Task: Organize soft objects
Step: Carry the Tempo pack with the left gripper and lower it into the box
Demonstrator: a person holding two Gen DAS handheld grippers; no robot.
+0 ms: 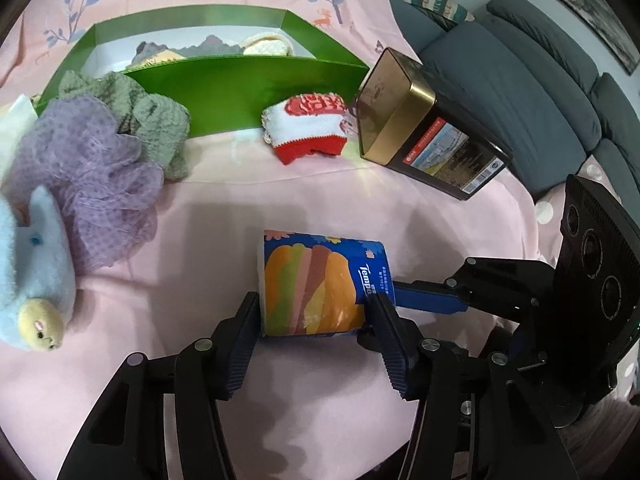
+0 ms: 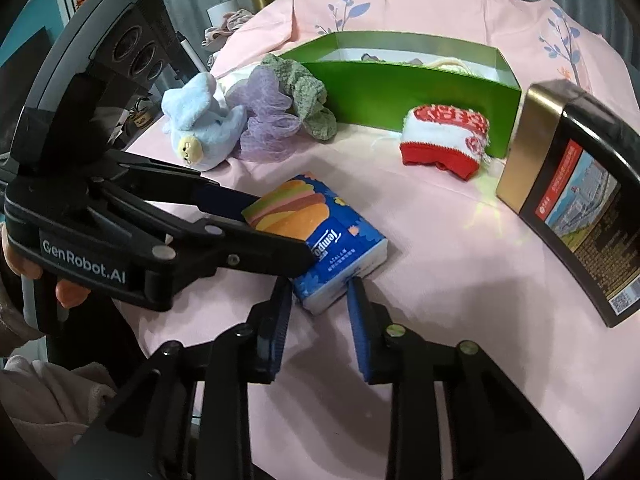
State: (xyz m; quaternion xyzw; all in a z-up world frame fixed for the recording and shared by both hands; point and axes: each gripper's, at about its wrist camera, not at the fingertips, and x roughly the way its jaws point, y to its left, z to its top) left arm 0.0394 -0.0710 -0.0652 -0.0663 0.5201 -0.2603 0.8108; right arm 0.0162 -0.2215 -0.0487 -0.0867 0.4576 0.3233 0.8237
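Note:
A blue Tempo tissue pack [image 1: 320,284] with a striped picture lies on the pink cloth; it also shows in the right wrist view [image 2: 320,232]. My left gripper [image 1: 312,312] is shut on its two long sides. My right gripper [image 2: 320,300] is closed around the pack's near end; in the left wrist view one blue finger [image 1: 428,300] of it touches the pack's right side. A green box [image 1: 248,92] stands behind, with a cream knitted item [image 1: 268,46] inside. A red-and-white sock [image 1: 308,128], a purple mesh puff [image 1: 88,176], a green cloth [image 1: 156,120] and a blue plush toy [image 1: 32,272] lie around.
A black and gold tin [image 1: 424,128] lies right of the sock, also in the right wrist view [image 2: 580,184]. A grey sofa [image 1: 540,92] stands beyond the table's right edge. A white object [image 1: 12,120] sits at the far left.

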